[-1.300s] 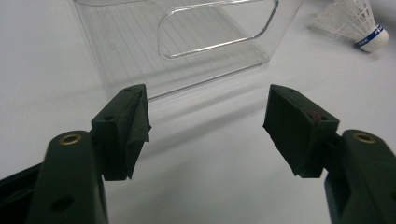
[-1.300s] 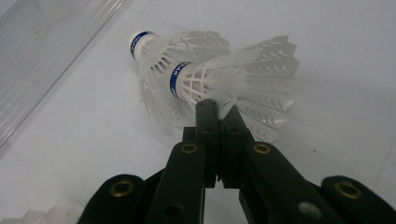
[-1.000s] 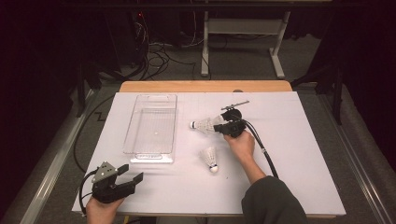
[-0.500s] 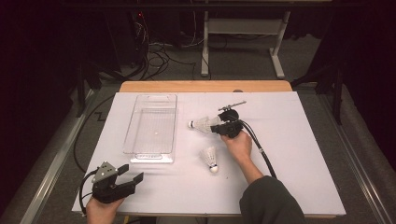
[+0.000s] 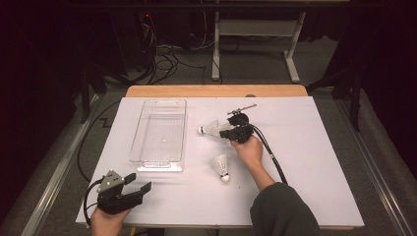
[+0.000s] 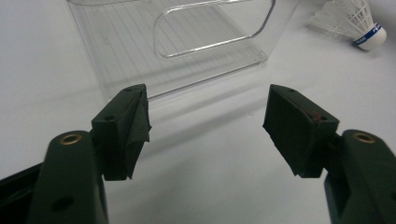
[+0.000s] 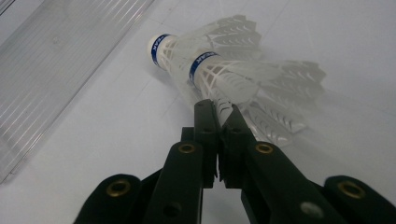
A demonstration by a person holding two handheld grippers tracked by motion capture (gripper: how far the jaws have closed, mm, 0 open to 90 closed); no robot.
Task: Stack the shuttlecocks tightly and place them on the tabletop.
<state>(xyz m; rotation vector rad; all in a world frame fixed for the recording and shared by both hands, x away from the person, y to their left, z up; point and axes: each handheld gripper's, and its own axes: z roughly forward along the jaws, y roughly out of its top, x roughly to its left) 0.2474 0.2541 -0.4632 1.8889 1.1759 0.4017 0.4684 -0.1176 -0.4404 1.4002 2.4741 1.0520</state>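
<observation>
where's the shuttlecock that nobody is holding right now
In the high view the loose shuttlecock lies on the white table, right of the clear tray, just below the right gripper, whose jaws pinch the other shuttlecock.

The held shuttlecock [image 7: 219, 70] is white, its skirt a fine mesh of ribs, with a blue band around its white cork. The second shuttlecock [image 5: 221, 166] is likewise white with a blue band. The bin [image 5: 160, 132] is clear plastic, ridged with thin parallel lines. The tabletop [image 5: 305, 162] is plain white with a light wooden edge. Both the left gripper [image 5: 135, 188] and right gripper [image 7: 219, 114] are black with brass-coloured rivets.
</observation>
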